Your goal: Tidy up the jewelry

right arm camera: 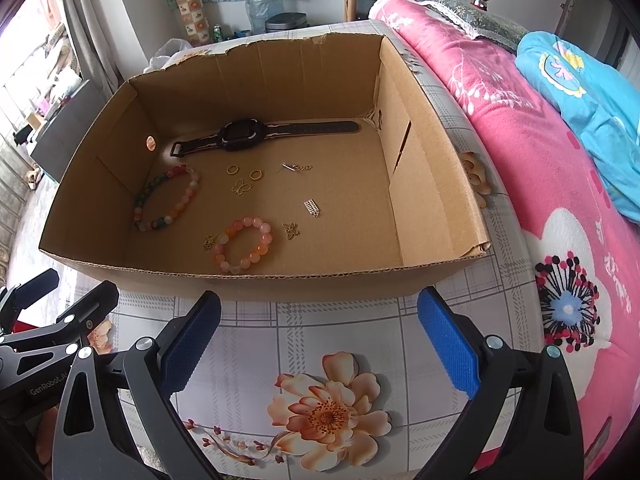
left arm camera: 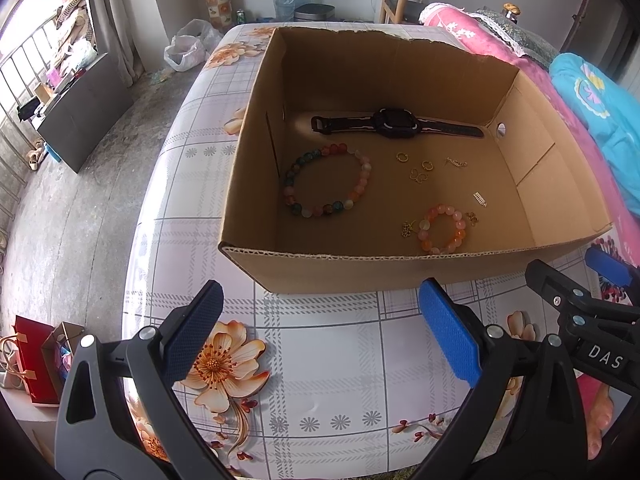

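An open cardboard box [left arm camera: 304,270] [right arm camera: 280,286] stands on the flowered table. On its floor lie a black watch [left arm camera: 394,122] [right arm camera: 240,135] along the far wall, a large multicolour bead bracelet [left arm camera: 326,180] [right arm camera: 168,198] and a small orange-pink bead bracelet [left arm camera: 442,229] [right arm camera: 244,245]. Gold rings [left arm camera: 416,166] [right arm camera: 244,172], butterfly charms [right arm camera: 291,230] and a small chain piece [left arm camera: 456,163] [right arm camera: 296,167] are scattered between them. My left gripper [left arm camera: 320,332] is open over the table, in front of the box. My right gripper [right arm camera: 320,336] is open beside it, nothing between its fingers.
The table [left arm camera: 332,360] carries a checked cloth with orange flowers. A pink quilt [right arm camera: 540,168] and a blue blanket [right arm camera: 580,92] lie on a bed at the right. The floor drops away left of the table, with a red bag [left arm camera: 32,360] and a dark cabinet [left arm camera: 84,108].
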Tool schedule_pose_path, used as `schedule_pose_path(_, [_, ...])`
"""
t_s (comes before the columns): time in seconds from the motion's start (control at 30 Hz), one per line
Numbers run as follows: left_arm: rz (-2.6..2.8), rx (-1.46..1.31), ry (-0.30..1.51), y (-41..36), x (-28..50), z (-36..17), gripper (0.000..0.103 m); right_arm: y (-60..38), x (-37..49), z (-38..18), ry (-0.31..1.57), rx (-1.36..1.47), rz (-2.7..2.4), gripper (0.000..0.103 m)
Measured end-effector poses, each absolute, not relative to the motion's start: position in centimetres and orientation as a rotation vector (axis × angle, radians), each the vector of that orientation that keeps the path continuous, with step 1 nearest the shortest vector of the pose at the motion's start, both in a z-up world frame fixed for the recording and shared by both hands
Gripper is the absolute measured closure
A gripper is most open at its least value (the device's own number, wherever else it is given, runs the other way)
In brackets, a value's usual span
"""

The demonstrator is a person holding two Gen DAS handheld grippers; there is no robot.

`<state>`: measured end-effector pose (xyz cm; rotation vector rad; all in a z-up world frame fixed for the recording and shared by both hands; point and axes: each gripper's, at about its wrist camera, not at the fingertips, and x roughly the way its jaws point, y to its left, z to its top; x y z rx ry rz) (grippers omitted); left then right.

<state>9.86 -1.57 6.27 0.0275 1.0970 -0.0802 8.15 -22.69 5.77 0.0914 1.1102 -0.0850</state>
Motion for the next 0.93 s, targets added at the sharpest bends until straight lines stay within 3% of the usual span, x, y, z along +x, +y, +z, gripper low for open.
schedule_pose_path(0.93, [-0.076,0.029,1.099,-1.59,9.82,6.12,0.008,-22.78,8.40,5.67,1.110,0.094,-0.077,0.007])
